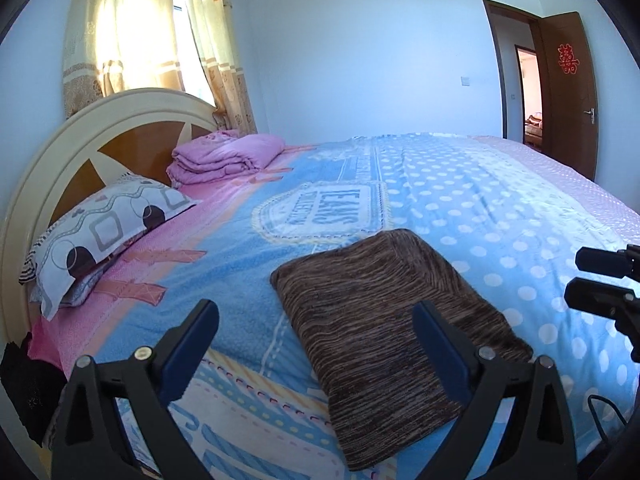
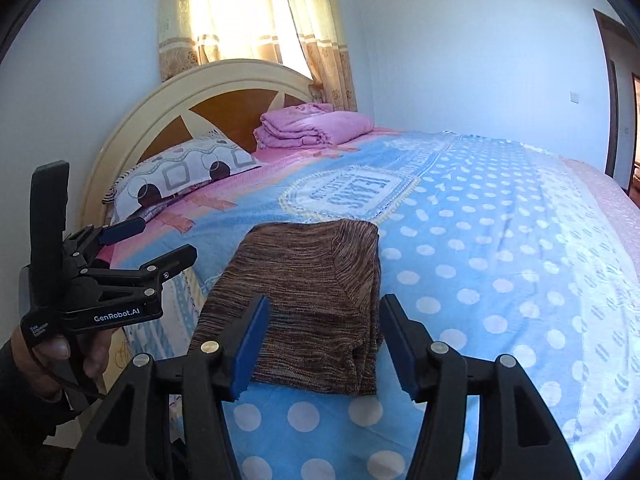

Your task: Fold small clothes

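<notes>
Now my left gripper (image 1: pixel 316 320) and right gripper (image 2: pixel 324 328) have empty, parted jaws above the folded brown garment (image 2: pixel 312 300) near the bed's (image 2: pixel 500 260) edge.

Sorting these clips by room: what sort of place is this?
A home bedroom: a bed with an arched headboard, a patterned pillow, and a curtained window behind.

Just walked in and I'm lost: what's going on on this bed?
A person is folding small clothes with handheld tongs, one in each hand. A brown knit garment lies folded into a neat rectangle on the blue polka-dot blanket. Both the left tongs and right tongs stand open above it, holding nothing, so this fold looks done.
</notes>
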